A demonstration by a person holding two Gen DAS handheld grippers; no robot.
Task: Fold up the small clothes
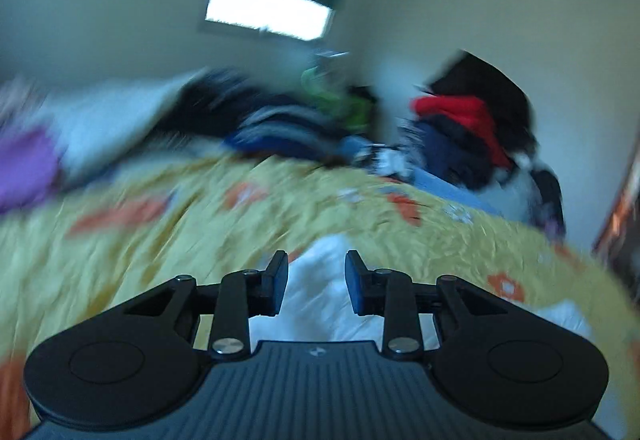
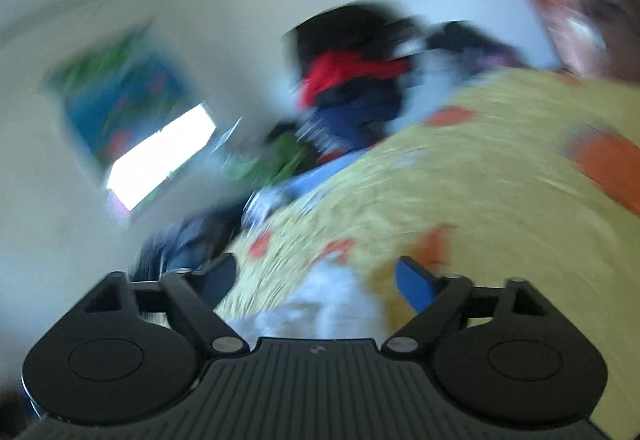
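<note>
A small white garment (image 1: 308, 316) lies crumpled on a yellow bedspread with orange flowers (image 1: 160, 240). My left gripper (image 1: 317, 280) hovers just above it, its jaws a narrow gap apart with nothing pinched; the white cloth shows through the gap, lower down. In the right wrist view the same white garment (image 2: 328, 300) lies below my right gripper (image 2: 320, 280), whose blue-padded jaws stand wide apart and empty over the bedspread (image 2: 480, 180). Both views are motion-blurred and tilted.
A heap of dark and blue clothes (image 1: 280, 124) sits at the far edge of the bed, with a red cloth on a dark pile (image 1: 460, 112) to its right. A purple item (image 1: 24, 168) lies at the left. A bright window (image 1: 268, 6) is in the pale wall.
</note>
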